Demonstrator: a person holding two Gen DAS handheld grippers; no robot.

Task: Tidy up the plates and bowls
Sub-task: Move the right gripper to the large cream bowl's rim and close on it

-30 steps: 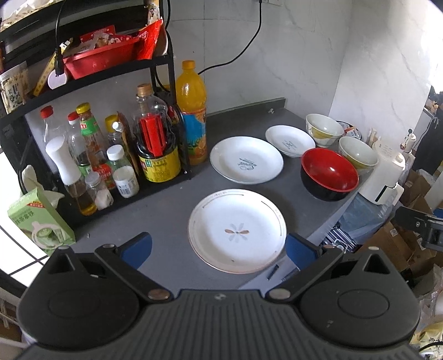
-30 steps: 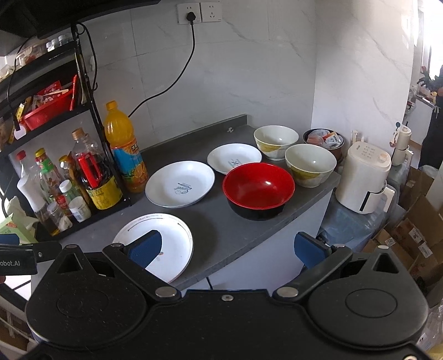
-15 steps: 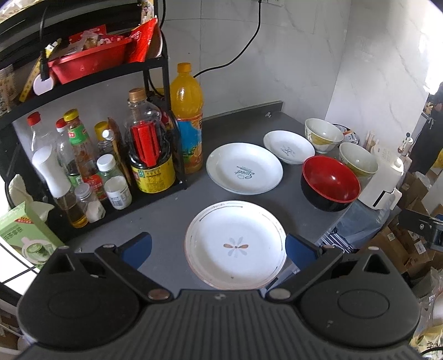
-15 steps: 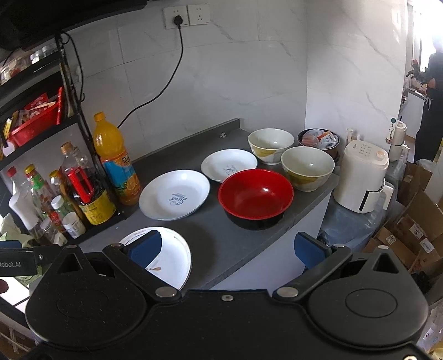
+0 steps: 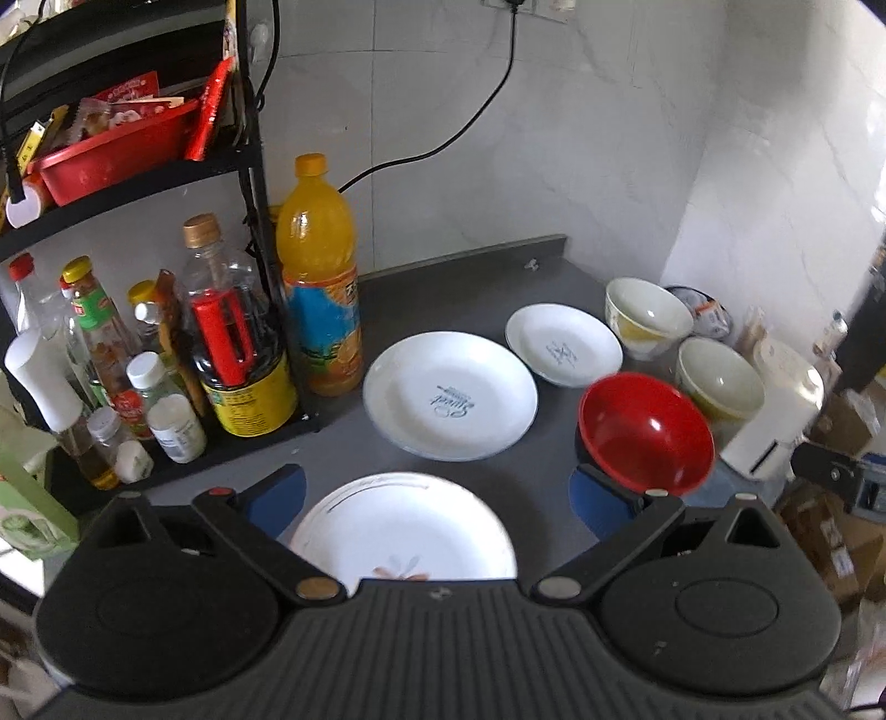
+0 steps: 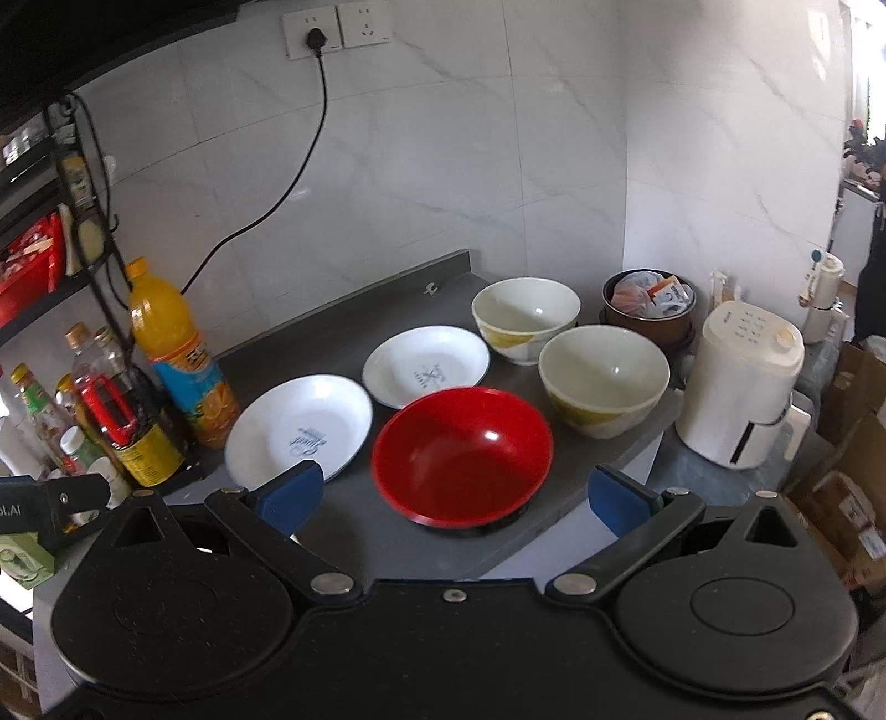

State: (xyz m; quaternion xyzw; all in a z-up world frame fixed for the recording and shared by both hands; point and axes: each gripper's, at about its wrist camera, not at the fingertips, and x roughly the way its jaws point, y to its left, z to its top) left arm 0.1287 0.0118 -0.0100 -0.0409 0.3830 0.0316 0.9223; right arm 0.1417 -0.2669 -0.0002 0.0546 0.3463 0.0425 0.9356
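Observation:
On the grey counter (image 5: 443, 299) lie three white plates: a flower-marked plate (image 5: 404, 531) nearest me, a larger plate (image 5: 451, 396) (image 6: 299, 423) behind it, and a small plate (image 5: 565, 343) (image 6: 426, 365) further right. A red bowl (image 5: 645, 432) (image 6: 462, 451) sits at the front edge, with two cream bowls (image 6: 526, 318) (image 6: 603, 376) behind it. My left gripper (image 5: 437, 493) is open, its fingers straddling the flower plate from above. My right gripper (image 6: 454, 493) is open and hovers just before the red bowl.
A black rack (image 5: 255, 183) with bottles, a soy-sauce jar (image 5: 243, 360) and an orange juice bottle (image 5: 321, 288) fills the left. A white appliance (image 6: 742, 387) and a brown pot of packets (image 6: 648, 304) stand at the right. A cable hangs from the wall socket (image 6: 313, 33). Cardboard boxes lie beyond the counter edge.
Both grippers have moved forward and lower toward the counter. The flower plate now sits between the left fingers, and the red bowl is closer to the right fingers. Nothing was taken hold of.

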